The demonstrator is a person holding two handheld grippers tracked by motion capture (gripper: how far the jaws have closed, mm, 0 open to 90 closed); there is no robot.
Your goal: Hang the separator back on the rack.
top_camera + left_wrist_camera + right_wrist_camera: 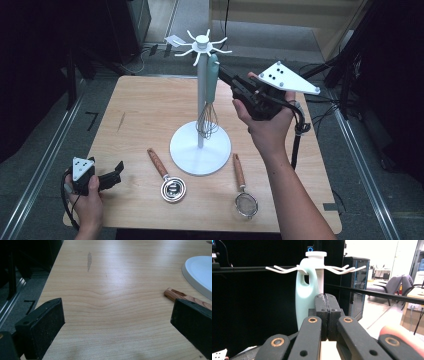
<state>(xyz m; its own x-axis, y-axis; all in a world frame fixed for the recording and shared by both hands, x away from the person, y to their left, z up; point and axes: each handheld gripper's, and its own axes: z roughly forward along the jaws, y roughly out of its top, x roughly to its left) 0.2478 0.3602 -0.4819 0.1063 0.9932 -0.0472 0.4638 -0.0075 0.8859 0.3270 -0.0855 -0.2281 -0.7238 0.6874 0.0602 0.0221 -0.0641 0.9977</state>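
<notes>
Up at the white rack (200, 95), the right tool (226, 79) stood with its jaws pressed flat together, holding nothing, its tip just beside the mint-green handle of the whisk (210, 95). In the right gripper view that handle's loop sat over one of the rack's hooks (284, 269), with the closed right tool (327, 305) just in front of the handle (304, 300). I judged the hanging of the whisk to be done or all but done, its wire head dangling close to the post above the round base. The next move, to my mind, called for drawing that tool back clear of the handle without knocking the loop off its prong.

Down at the near left corner of the worktop (145, 107), the left tool (112, 177) rested with its jaws spread wide and empty. Two pieces lay waiting: a wooden-handled measuring cup (170, 180) left of the base and a small strainer (243, 190) right of it. The left gripper view showed the cup's wooden handle (182, 296) just ahead of the open jaws. The wide base sat between the two utensils, and the spare prongs crowded close around the hung whisk.
</notes>
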